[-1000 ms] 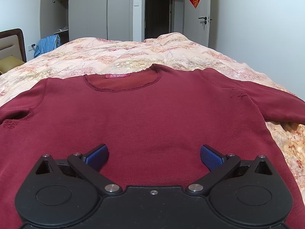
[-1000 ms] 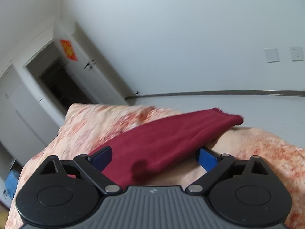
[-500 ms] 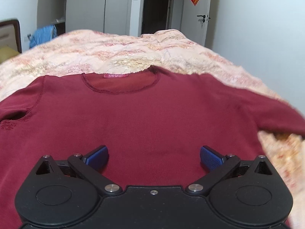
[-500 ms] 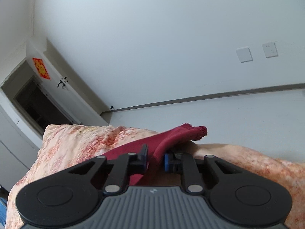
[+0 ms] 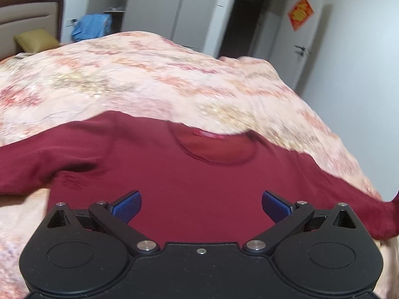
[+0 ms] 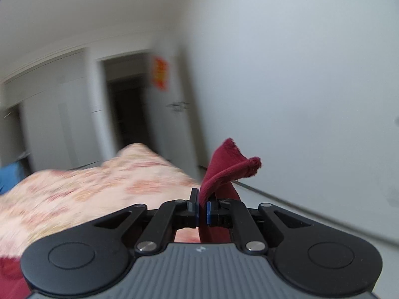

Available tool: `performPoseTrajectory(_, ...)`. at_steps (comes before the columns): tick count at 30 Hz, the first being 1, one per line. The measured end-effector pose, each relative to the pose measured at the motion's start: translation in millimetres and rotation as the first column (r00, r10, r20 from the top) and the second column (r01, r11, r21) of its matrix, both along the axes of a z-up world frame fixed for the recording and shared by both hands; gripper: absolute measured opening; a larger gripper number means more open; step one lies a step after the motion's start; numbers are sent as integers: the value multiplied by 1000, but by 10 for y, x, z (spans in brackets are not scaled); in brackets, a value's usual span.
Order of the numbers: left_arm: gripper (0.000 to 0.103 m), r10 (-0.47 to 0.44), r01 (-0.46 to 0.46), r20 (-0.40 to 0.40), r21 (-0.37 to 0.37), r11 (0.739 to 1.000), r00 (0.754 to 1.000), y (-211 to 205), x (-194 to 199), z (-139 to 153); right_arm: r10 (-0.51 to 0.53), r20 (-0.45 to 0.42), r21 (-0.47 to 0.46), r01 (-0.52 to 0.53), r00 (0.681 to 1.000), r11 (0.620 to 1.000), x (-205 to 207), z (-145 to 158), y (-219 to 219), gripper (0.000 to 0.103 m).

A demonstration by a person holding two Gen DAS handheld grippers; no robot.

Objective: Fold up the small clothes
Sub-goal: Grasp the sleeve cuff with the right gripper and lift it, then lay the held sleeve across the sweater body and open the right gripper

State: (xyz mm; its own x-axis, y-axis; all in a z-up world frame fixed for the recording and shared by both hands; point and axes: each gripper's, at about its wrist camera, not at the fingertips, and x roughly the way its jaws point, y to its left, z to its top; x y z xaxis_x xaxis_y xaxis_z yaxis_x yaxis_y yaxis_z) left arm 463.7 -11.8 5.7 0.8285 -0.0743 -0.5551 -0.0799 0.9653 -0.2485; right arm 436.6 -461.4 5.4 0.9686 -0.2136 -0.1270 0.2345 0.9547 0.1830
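A dark red long-sleeved sweater (image 5: 194, 179) lies spread on a floral bedspread (image 5: 149, 74), neckline away from me. My left gripper (image 5: 201, 205) hovers over the sweater's body, open, with nothing between its blue pads. My right gripper (image 6: 202, 210) is shut on the end of the right sleeve (image 6: 224, 172); the frayed cuff sticks up beyond the jaws, lifted off the bed. In the left wrist view that sleeve (image 5: 374, 206) stretches off to the right edge.
A white wall (image 6: 299, 87) runs close along the bed's right side. At the far end are a white door (image 5: 296, 39) with a red decoration (image 5: 300, 12), a dark doorway and wardrobes. A headboard, a yellow pillow (image 5: 37, 40) and blue cloth (image 5: 92, 26) are at far left.
My right gripper closed on the sleeve end and lifted it while rolling. My left gripper rose and rolled, still open; the sweater now appears tilted and further away.
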Motion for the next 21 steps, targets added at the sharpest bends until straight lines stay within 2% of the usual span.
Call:
performPoseTrajectory(3,102,51,-51,12,-7,999,999,200,-19,67,133,19,-72,-132,991,989,169,172,523,6)
performPoseTrajectory(4,102,66,-65,19,-8,998,998,265,-29,92,133,19,-72,-132,991,989,169,172,523,6)
performPoseTrajectory(5,102,80,-80,26,-9,997,996,337,-56,111,220,22,-115,-216,975,969,261,249,909,6)
performPoseTrajectory(9,102,146,-146,51,-16,989,988,640,-124,184,386,1,-195,-378,923,905,372,328,1738,6)
performPoseTrajectory(10,102,163,-162,55,-21,987,985,718,-146,193,423,-17,-206,-417,906,885,415,310,1939,6)
performPoseTrajectory(11,102,179,-178,59,-27,984,982,795,-170,194,423,-17,-206,-417,906,885,415,310,1939,6)
performPoseTrajectory(12,102,195,-193,61,-33,981,979,872,-193,190,457,-43,-215,-454,889,864,460,271,2134,6)
performPoseTrajectory(13,102,206,-204,60,-37,978,977,935,-205,179,514,-102,-227,-523,852,822,509,217,2535,6)
performPoseTrajectory(14,102,219,-217,56,-41,975,974,999,-213,164,514,-102,-227,-523,852,822,509,217,2535,6)
performPoseTrajectory(15,102,230,-228,49,-43,973,972,1062,-222,144,555,-177,-252,-582,813,773,503,94,2915,6)
performPoseTrajectory(16,102,240,-238,42,-43,970,970,1106,-236,114,567,-217,-274,-607,795,746,484,6,3109,6)
performPoseTrajectory(17,102,248,-246,36,-44,968,968,1160,-245,92,567,-217,-274,-607,795,746,484,6,3109,6)
performPoseTrajectory(21,102,269,-268,14,-42,963,963,1258,-265,-33,570,-380,-349,-684,728,641,332,-342,3691,6)
